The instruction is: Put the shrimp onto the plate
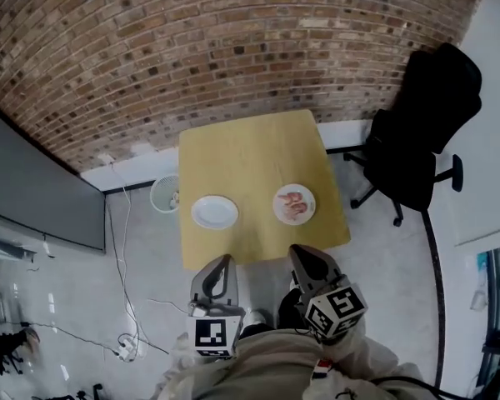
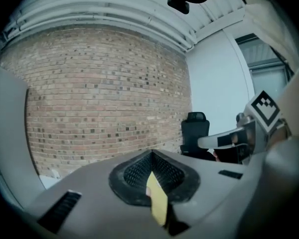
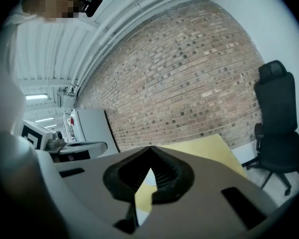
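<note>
A brick wall (image 1: pixel 233 48) is filling the far side of the head view, with a grey panel (image 1: pixel 33 194) leaning along its left and a black office chair (image 1: pixel 421 140) standing at the right, its far edge cut off against the pale wall. A yellow table (image 1: pixel 250 152) is standing between them, its near edge just beyond the grippers.

The person is holding both grippers close to the body, raised in front of the table edge and pointing out over it, roughly level. The only print showing is the black-and-white square marker on each gripper's cube; a small red-and-white patch on the person's clothing is too small to read.

The left gripper (image 1: pixel 225 261) is keeping its jaws pressed together with nothing between them. The right gripper (image 1: pixel 298 252) is likewise showing its jaw tips meeting, with only a sliver of table visible through the gap behind them.

An empty white plate (image 1: pixel 214 212) is sitting on the near left of the table. The shrimp (image 1: pixel 295 204) is lying on a second plate (image 1: pixel 277 200) to its right, well apart from both grippers.
</note>
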Action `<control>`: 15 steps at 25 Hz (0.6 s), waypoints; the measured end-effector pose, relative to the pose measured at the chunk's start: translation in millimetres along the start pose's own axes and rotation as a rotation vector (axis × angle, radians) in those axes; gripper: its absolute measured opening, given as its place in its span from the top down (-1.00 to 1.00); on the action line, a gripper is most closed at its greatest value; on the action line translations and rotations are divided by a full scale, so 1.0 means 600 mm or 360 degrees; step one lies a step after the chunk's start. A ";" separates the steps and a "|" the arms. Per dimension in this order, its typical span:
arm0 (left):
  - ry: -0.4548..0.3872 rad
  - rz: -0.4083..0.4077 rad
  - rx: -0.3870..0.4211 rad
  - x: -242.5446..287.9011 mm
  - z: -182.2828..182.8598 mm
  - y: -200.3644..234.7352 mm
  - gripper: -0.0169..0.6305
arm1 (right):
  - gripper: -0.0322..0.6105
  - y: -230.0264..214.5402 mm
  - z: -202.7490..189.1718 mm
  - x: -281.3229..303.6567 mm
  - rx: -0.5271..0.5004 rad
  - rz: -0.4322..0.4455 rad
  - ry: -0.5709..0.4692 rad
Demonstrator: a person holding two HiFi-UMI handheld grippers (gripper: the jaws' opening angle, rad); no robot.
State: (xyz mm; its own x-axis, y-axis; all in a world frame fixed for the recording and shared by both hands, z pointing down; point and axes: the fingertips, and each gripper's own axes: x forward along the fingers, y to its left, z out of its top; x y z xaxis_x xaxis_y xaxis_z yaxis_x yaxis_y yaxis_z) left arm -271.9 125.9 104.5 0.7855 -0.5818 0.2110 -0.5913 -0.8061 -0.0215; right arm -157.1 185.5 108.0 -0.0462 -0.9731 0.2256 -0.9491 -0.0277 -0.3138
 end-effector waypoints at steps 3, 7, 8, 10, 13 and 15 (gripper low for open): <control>-0.0072 0.0009 0.0063 -0.056 0.024 0.016 0.91 | 0.83 0.050 0.026 -0.025 -0.0080 -0.0032 -0.0080; -0.0157 0.0006 0.0071 -0.126 0.064 0.025 0.91 | 0.83 0.107 0.054 -0.063 -0.0179 -0.0072 -0.0165; -0.0174 0.0005 0.0073 -0.140 0.075 0.027 0.91 | 0.83 0.120 0.059 -0.069 -0.0190 -0.0076 -0.0180; -0.0205 0.0002 0.0077 -0.162 0.095 0.031 0.91 | 0.83 0.143 0.066 -0.078 -0.0206 -0.0074 -0.0205; -0.0234 -0.0023 0.0054 -0.176 0.113 0.032 0.91 | 0.83 0.169 0.081 -0.081 -0.0238 -0.0058 -0.0232; -0.0226 -0.0052 0.0025 -0.172 0.132 0.025 0.91 | 0.83 0.175 0.096 -0.078 -0.0249 -0.0045 -0.0245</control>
State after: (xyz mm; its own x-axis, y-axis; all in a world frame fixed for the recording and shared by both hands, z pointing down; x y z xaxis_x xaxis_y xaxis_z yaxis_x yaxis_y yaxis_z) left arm -347.4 165.7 5.1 0.8229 -0.5636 0.0717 -0.5629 -0.8259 -0.0322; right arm -236.4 214.8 11.6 0.0180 -0.9962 0.0853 -0.9867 -0.0315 -0.1595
